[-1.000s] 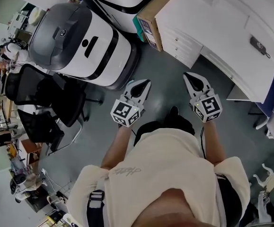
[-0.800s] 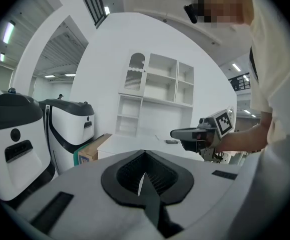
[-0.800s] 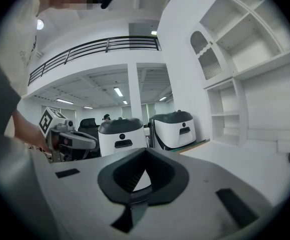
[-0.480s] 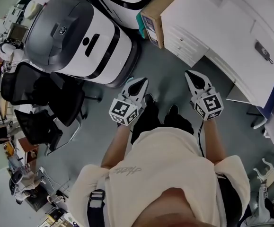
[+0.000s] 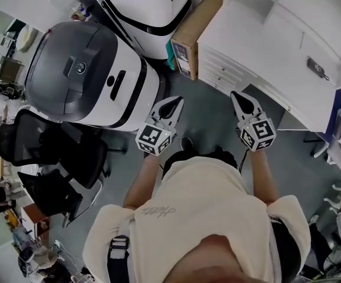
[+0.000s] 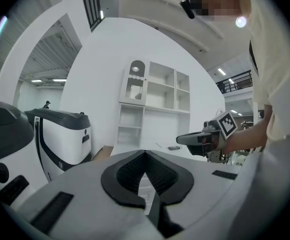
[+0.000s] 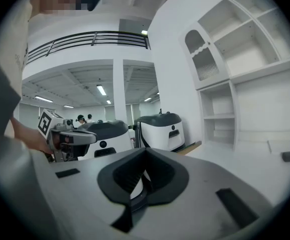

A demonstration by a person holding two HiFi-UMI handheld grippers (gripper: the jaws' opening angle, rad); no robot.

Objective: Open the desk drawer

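Left gripper [image 5: 175, 102] and right gripper [image 5: 237, 95] both closed tight, holding nothing

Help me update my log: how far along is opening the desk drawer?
Nothing done: the drawer unit looks fully closed. In hand: left gripper and right gripper, both shut and empty, hang above the floor short of it. Remaining: reach a drawer, grip, pull.

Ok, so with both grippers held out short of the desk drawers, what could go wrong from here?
1. The left gripper and right gripper are both shut and empty, so they would likely bump a handle on the drawers rather than grip it.
2. The cardboard box stands right beside the drawers and could get knocked.
3. The big white-and-grey machine crowds the left side.
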